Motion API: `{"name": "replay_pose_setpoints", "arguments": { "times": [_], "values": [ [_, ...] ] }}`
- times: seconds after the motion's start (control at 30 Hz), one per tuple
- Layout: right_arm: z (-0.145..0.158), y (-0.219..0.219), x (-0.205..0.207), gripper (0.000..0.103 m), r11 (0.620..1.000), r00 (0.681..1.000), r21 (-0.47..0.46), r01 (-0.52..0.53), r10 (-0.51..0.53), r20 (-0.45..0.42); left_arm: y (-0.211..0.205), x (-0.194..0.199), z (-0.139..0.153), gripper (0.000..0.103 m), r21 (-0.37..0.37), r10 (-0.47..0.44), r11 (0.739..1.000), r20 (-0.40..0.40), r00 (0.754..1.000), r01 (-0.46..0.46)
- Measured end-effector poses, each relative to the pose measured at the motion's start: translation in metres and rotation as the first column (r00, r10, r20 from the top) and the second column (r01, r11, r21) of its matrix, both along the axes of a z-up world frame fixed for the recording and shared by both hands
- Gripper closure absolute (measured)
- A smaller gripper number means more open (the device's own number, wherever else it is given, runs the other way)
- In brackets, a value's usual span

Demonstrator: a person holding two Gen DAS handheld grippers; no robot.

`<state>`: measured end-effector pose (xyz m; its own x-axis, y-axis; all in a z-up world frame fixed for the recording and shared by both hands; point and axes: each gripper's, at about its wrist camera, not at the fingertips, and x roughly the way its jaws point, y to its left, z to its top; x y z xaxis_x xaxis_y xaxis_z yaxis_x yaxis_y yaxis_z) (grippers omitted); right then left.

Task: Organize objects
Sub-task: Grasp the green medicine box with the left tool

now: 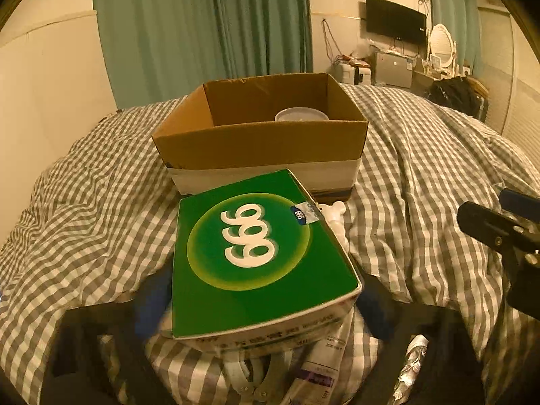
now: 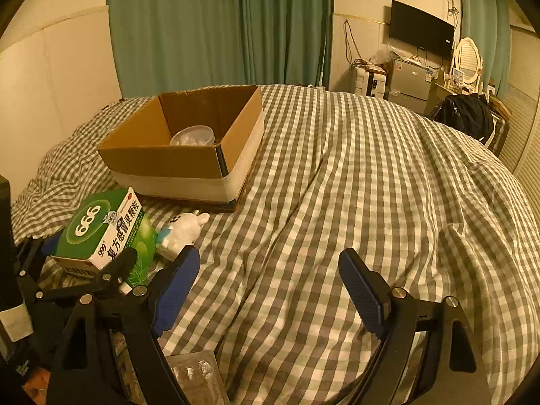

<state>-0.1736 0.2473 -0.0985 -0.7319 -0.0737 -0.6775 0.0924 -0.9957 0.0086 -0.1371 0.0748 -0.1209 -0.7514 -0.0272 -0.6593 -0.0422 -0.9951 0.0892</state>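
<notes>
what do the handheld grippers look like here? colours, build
Both match: the right gripper has black plastic linkage arms with silver pivot bolts and blue ribbed pads on each finger. The left gripper shows the same black links, bolts and blue pads. No cables, hands or sleeves visible.

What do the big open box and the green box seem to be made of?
Big open box: brown corrugated cardboard, matte; fluted layers seem to show at its corner edge. Green box: probably thin printed card, slightly glossy, with sharp folded edges.
</notes>
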Motion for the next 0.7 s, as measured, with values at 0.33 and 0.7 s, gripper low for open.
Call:
{"name": "replay_pose_setpoints", "arguments": {
  "times": [0.33, 0.7],
  "values": [
    [0.012, -0.021, 0.002, 0.019, 1.000, 1.000, 0.008, -0.021, 0.021, -0.014, -0.020, 0.010, 0.044, 0.017, 0.003, -0.033, 0.999, -0.103, 0.994, 0.034],
    [-0.018, -0.076, -0.045, 0.019, 0.995, 0.991, -0.015, -0.100, 0.101, 0.090, -0.084, -0.006, 0.047, 0.017, -0.009, 0.102, 0.995, -0.123, 0.987, -0.104]
  ]
}}
